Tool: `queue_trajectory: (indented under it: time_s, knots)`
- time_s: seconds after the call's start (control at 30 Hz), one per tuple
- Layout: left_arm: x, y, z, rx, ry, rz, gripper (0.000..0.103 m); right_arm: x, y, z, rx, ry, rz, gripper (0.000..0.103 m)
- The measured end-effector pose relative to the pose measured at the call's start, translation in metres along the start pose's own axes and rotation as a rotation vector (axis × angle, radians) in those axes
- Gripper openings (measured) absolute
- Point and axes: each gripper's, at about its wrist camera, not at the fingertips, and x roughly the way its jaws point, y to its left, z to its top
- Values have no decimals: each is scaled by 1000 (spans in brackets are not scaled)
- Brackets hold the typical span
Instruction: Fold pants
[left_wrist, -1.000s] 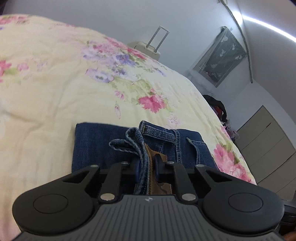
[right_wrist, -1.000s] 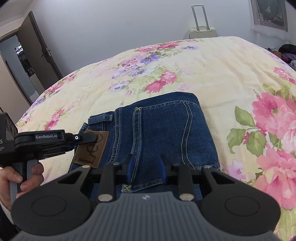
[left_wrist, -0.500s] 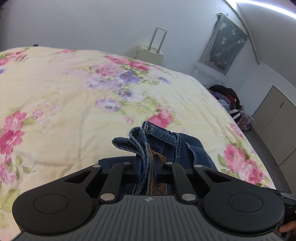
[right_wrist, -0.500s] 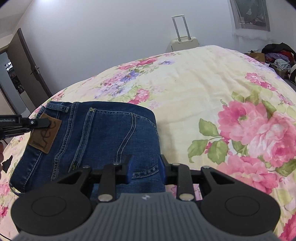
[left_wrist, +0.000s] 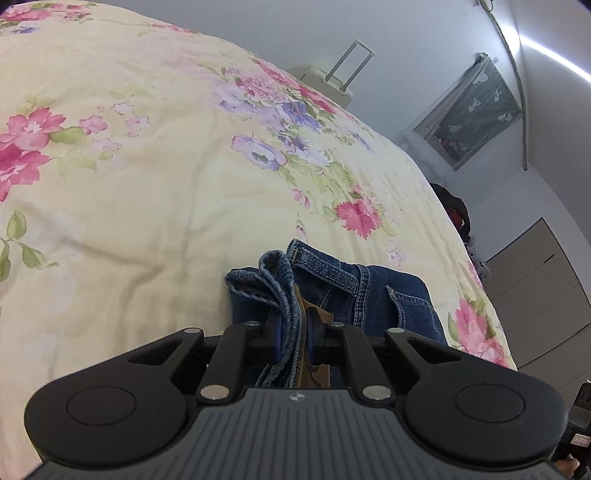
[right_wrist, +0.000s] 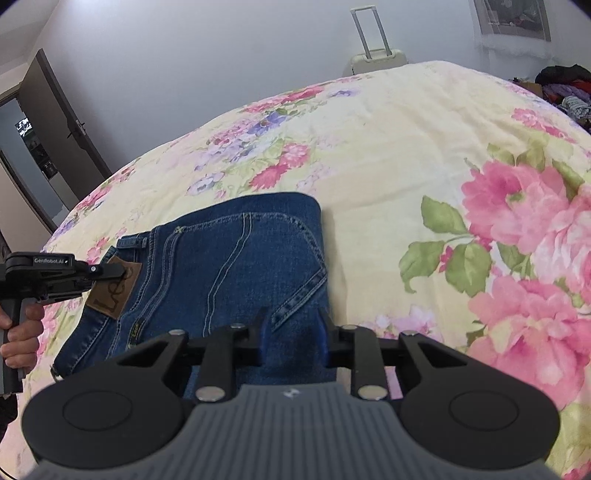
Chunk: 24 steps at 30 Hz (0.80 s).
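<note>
Folded blue jeans (right_wrist: 236, 258) lie on the floral bedspread (right_wrist: 406, 155), seat side up, with a brown leather patch (right_wrist: 114, 291) at the waistband. My left gripper (left_wrist: 293, 334) is shut on the bunched waistband and patch (left_wrist: 291, 288); it also shows at the left of the right wrist view (right_wrist: 99, 271), pinching the patch. My right gripper (right_wrist: 291, 328) sits over the near right edge of the jeans with its jaws apart, denim between them.
A cream suitcase (right_wrist: 376, 55) stands past the far edge of the bed. A pile of clothes (right_wrist: 565, 88) lies at the right. A door (right_wrist: 55, 125) stands open at the left. Grey cabinets (left_wrist: 543, 295) stand at the right.
The jeans were carried sideways and set down on the bedspread. My right gripper's jaws have spread apart from the denim edge. My left gripper still holds the waistband.
</note>
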Motion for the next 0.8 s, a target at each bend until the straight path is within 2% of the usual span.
queue_trajectory:
  time_s: [0.13, 0.23, 0.33, 0.4, 0.5, 0.53, 0.6, 0.8]
  knots:
    - [0, -10, 1, -13, 7, -16, 12, -11, -9, 7, 58, -11, -23, 24]
    - [0, -38, 4, 25, 25, -37, 13, -23, -12, 0, 65, -15, -36, 24]
    - [-7, -52, 8, 28, 8, -46, 13, -31, -15, -2, 70, -23, -41, 24]
    - [-12, -38, 10, -31, -2, -66, 13, -35, -15, 0, 74, -32, -28, 24]
    - [4, -10, 3, -90, 25, 9, 12, -43, -5, 6, 50, -40, 3, 24]
    - [8, -2, 0, -114, 28, 5, 13, -42, -1, 8, 44, -42, 14, 24]
    - [10, 12, -2, -175, 16, -46, 13, -33, 9, 15, 25, -43, 28, 24]
    - [18, 30, -3, -210, 27, -98, 13, 27, 38, 44, -95, -21, 72, 24]
